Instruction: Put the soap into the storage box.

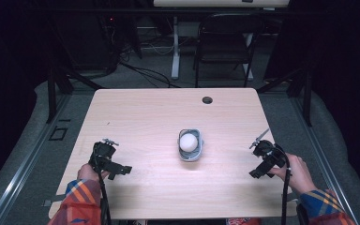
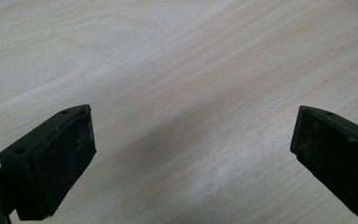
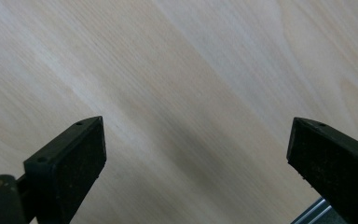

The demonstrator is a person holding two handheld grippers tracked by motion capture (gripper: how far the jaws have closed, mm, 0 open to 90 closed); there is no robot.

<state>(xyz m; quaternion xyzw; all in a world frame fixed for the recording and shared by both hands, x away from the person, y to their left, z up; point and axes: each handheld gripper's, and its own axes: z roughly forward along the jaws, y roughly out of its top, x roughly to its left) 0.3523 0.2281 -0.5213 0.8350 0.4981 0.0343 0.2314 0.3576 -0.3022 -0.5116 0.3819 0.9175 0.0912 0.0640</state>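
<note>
A small grey bowl [image 1: 191,151] with a white ball [image 1: 188,141] resting inside it stands near the middle of the table [image 1: 136,117], a little closer to the near edge than to the far one, and it is the thing to go for. The left tongs [image 1: 104,149] hover over the near left part of the table, the right tongs [image 1: 261,140] over the near right part, each well apart from the bowl and roughly level with it across the width. Both pairs stand wide open with nothing between the pads: the left gripper view shows bare wood between the left tongs [image 2: 193,140], and the right gripper view shows the same between the right tongs [image 3: 196,149], with a strip of metal at the table's right edge in the lower corner. To do the reach well, I would bring one pair in toward the bowl along the table, keeping the jaws spread until they straddle the rim or the ball. Come in low and slow, since a knock on the wall of so light a bowl would likely slide it or roll the ball out. Squaring the pads to the bowl's sides before closing should prevent a skewed pinch.
</note>
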